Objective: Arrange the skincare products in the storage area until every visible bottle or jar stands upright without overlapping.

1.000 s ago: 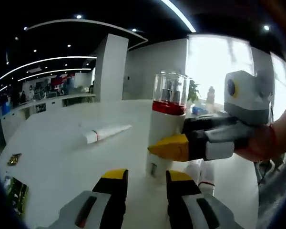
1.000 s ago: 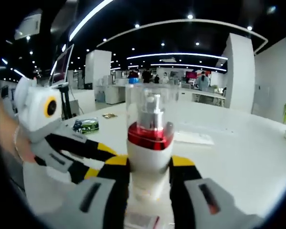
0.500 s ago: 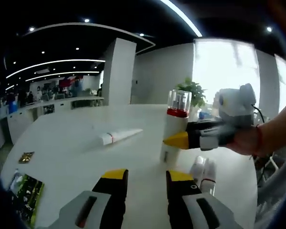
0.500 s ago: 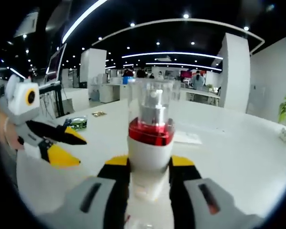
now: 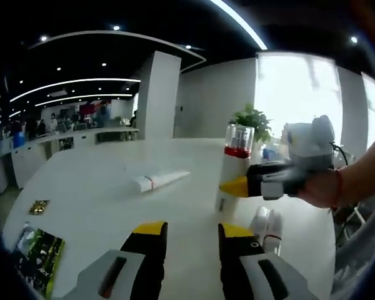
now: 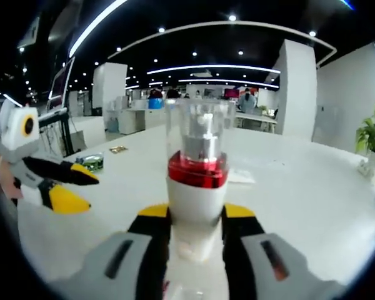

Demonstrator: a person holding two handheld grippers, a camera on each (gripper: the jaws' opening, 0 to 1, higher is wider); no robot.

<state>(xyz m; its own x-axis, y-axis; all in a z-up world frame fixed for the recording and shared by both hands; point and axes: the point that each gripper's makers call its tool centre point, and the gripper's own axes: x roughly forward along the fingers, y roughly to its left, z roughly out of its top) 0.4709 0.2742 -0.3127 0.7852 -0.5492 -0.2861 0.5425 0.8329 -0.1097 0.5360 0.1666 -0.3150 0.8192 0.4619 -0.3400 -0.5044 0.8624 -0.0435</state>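
A white pump bottle (image 6: 196, 187) with a red collar and a clear cap stands upright on the white table (image 6: 312, 206), and my right gripper (image 6: 196, 219) is shut on its body. In the left gripper view the same bottle (image 5: 234, 164) stands at centre right with the right gripper (image 5: 240, 186) clamped on it from the right. My left gripper (image 5: 186, 232) is open near the table's front with nothing between its fingers; it also appears at the left as the left gripper (image 6: 69, 185). A white tube (image 5: 157, 181) lies flat on the table. Another white bottle (image 5: 267, 227) lies on its side.
A green packet (image 5: 34, 253) and a small gold item (image 5: 37, 207) lie at the table's left edge. A person's hand (image 5: 344, 184) holds the right gripper. A potted plant (image 5: 253, 119) stands at the far side. Desks and people fill the office behind.
My left gripper has drawn back from the upright bottle, so the bottle looks smaller and farther. The right gripper has stayed shut on the bottle.
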